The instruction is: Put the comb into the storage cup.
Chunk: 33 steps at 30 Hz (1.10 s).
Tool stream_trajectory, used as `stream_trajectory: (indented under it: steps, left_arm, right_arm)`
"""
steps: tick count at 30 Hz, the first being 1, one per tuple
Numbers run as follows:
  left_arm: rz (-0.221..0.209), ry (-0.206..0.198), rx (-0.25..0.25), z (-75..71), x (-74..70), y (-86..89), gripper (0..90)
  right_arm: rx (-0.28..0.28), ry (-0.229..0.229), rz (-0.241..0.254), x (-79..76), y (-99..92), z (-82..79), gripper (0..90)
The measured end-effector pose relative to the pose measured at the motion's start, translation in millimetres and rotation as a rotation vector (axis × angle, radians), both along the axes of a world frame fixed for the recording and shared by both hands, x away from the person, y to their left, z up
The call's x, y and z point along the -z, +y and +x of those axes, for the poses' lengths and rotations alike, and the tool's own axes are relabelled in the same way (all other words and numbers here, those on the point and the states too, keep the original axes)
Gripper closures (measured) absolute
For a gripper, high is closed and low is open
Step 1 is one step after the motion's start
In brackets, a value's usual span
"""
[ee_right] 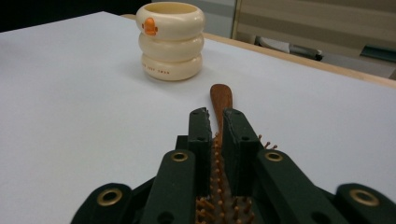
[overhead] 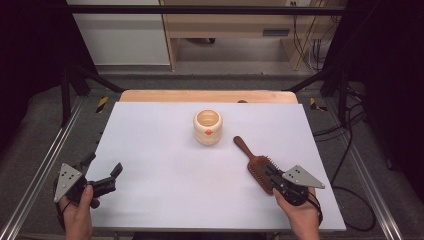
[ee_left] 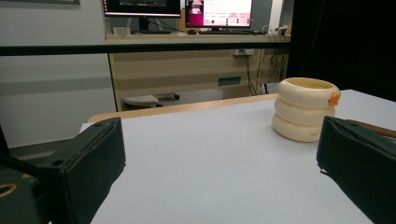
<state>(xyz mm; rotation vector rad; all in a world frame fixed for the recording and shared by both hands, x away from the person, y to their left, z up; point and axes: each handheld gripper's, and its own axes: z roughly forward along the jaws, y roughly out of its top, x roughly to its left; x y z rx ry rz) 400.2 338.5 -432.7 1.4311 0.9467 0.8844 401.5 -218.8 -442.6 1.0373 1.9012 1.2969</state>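
Note:
A brown wooden hairbrush lies bristles up on the white table, right of centre, its handle pointing toward a cream ringed cup with a small orange mark. My right gripper sits over the brush head, its jaws nearly together with the bristles between them, shut on the brush. The cup stands upright just beyond the handle tip. My left gripper rests near the table's front left corner, jaws wide apart with nothing between them. From there the cup shows at the far right.
The white tabletop has a wooden strip along its far edge. Metal rails run along both sides of the table. Beyond it stand a wooden desk with monitors and trailing cables on the floor.

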Motion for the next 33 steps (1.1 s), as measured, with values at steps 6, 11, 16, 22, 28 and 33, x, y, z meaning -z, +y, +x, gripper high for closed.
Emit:
stream_trajectory:
  steps: [6, 11, 16, 22, 28, 33]
  left_arm:
    - [0.003, 0.001, 0.002, 0.5, 0.2, -0.6, 1.3]
    - [0.004, 0.002, 0.002, 0.5, 0.3, -0.1, 1.4]
    - [0.004, 0.003, 0.001, 0.2, 0.3, 0.2, 1.4]
    - [0.006, 0.006, 0.002, 0.5, 0.6, -0.3, 1.4]
    - [0.004, 0.008, 0.001, 0.5, 0.8, 0.4, 1.5]
    - [0.005, 0.006, 0.0, 0.2, 0.6, 0.1, 1.6]
  right_arm:
    - [-0.001, 0.032, 0.004, 2.2, -0.8, -0.2, 88.1]
    - [-0.003, 0.07, -0.002, 5.0, -0.6, 0.4, 90.0]
    - [-0.01, 0.101, -0.01, 8.1, -0.1, -2.2, 90.0]
    - [-0.018, 0.121, -0.014, 10.7, 0.4, -2.1, 90.0]
    - [-0.043, 0.139, -0.039, 13.8, 3.1, -6.3, 90.0]
    - [-0.091, 0.168, -0.084, 18.6, 9.7, -13.0, 90.0]
